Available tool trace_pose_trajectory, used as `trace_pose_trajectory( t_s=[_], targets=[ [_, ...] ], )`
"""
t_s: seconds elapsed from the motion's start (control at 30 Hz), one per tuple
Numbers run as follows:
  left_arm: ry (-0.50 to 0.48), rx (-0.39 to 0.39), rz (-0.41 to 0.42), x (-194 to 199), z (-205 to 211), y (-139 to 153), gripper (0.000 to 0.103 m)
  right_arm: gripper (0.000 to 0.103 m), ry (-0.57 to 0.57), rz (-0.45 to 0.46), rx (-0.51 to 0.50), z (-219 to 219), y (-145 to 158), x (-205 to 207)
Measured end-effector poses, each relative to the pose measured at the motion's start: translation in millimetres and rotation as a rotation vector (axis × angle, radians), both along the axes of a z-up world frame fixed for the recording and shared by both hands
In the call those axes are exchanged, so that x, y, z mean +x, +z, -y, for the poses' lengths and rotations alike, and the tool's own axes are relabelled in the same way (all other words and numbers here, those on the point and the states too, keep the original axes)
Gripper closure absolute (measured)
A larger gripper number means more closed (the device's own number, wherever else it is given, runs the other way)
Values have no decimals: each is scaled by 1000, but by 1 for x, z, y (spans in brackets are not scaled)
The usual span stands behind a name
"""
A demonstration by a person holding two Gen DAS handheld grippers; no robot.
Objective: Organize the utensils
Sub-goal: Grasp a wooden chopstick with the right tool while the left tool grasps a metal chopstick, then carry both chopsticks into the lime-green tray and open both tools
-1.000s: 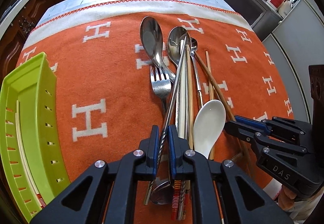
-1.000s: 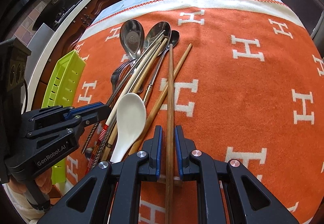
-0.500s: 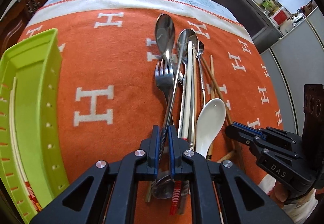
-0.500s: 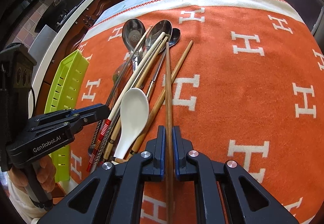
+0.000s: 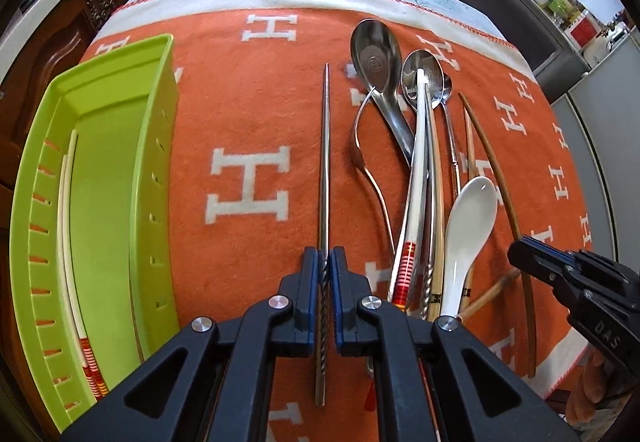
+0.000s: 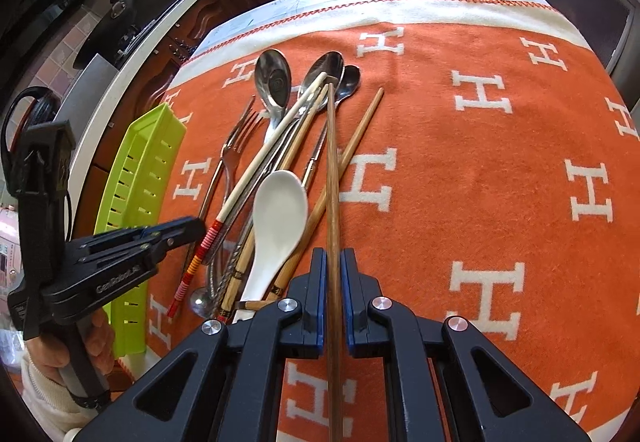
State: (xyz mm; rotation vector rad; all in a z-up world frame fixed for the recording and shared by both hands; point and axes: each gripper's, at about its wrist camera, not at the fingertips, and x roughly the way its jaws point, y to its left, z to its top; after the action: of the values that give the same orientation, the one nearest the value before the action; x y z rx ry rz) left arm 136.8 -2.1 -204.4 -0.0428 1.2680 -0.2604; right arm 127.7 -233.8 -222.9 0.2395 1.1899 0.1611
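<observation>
Left gripper (image 5: 325,274) clenched on the metal chopstick (image 5: 325,170), its length running straight ahead, green tray (image 5: 160,170) just to its left, while the right gripper (image 6: 332,282) clamps a wooden chopstick (image 6: 332,178) beside the utensil pile (image 6: 276,170).

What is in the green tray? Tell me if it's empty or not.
Not empty. The green tray holds white chopsticks with red-striped ends along its far wall; the rest of its floor is bare.
</observation>
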Motion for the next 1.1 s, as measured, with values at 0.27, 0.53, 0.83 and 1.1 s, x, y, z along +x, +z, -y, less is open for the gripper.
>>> trace_pose_trajectory(
  t_s=[0.27, 0.53, 0.83, 1.1],
  targets=[
    [-41, 20, 22, 3, 13, 1, 78, 96, 2, -6, -2, 0, 2, -5],
    [-34, 59, 65, 3, 15, -1, 99, 96, -3, -9, 4, 2, 3, -8],
    [4, -47, 82, -9, -3, 9, 100, 96, -2, 11, 7, 2, 12, -12],
    [33, -102, 199, -34, -23, 67, 100, 96, 27, 72, 7, -16, 48, -21]
  ],
)
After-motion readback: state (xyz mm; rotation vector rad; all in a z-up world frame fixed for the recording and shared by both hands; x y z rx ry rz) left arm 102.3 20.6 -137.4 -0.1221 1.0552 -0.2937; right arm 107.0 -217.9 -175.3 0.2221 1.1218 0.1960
